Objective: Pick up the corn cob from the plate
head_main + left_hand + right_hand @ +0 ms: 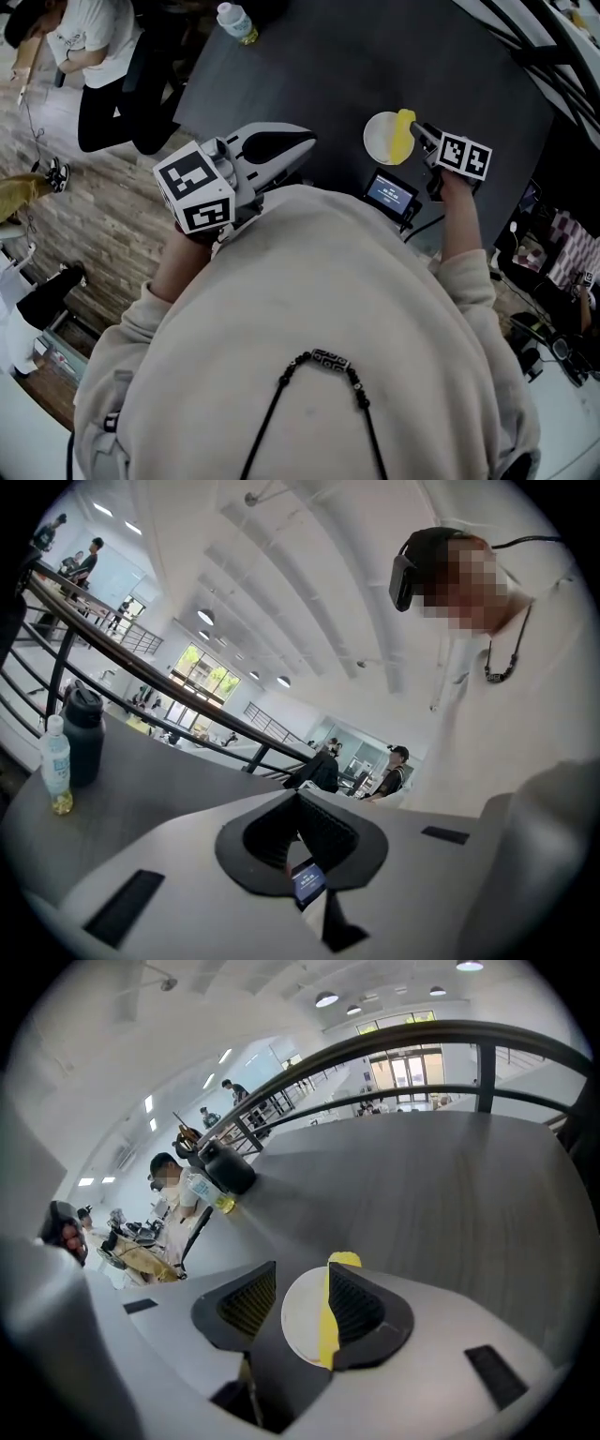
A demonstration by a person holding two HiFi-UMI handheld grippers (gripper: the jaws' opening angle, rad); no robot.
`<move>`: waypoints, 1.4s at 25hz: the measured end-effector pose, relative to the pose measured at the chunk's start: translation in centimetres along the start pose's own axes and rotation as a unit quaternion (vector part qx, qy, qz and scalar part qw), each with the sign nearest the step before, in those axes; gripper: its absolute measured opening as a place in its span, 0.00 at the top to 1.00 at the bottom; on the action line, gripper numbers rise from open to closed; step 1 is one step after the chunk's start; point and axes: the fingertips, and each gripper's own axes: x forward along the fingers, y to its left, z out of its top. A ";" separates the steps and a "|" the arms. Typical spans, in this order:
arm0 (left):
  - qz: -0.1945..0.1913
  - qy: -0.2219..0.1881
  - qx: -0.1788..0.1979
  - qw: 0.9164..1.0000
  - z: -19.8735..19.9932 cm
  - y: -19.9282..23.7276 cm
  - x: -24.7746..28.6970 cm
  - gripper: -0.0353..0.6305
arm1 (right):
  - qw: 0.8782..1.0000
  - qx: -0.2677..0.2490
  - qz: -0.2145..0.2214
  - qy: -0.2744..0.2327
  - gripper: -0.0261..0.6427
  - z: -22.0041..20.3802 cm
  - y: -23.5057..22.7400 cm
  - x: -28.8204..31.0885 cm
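A yellow corn cob (404,136) lies across the right side of a small white plate (380,139) on the dark table (375,56). My right gripper (419,131) hangs just right of the cob, pointing down at it. In the right gripper view the jaws are open over the plate (302,1321), and the cob (327,1335) runs along the inner side of the right finger, which hides part of it. The left pad stands well clear of the cob. My left gripper (307,141) is held over the table's near edge, left of the plate, with its tips together (300,797) and nothing in them.
A small device with a lit screen (391,195) sits at the table's near edge below the plate. A water bottle (236,22) and a dark flask (82,733) stand at the far left corner. A railing (375,1044) runs behind the table. People stand on the floor to the left.
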 end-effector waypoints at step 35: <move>0.134 -0.029 -0.032 0.990 -3.7 1.2 -7.3 0.95 | 0.981 0.045 -0.097 0.160 0.56 -6.6 -5.9 10.0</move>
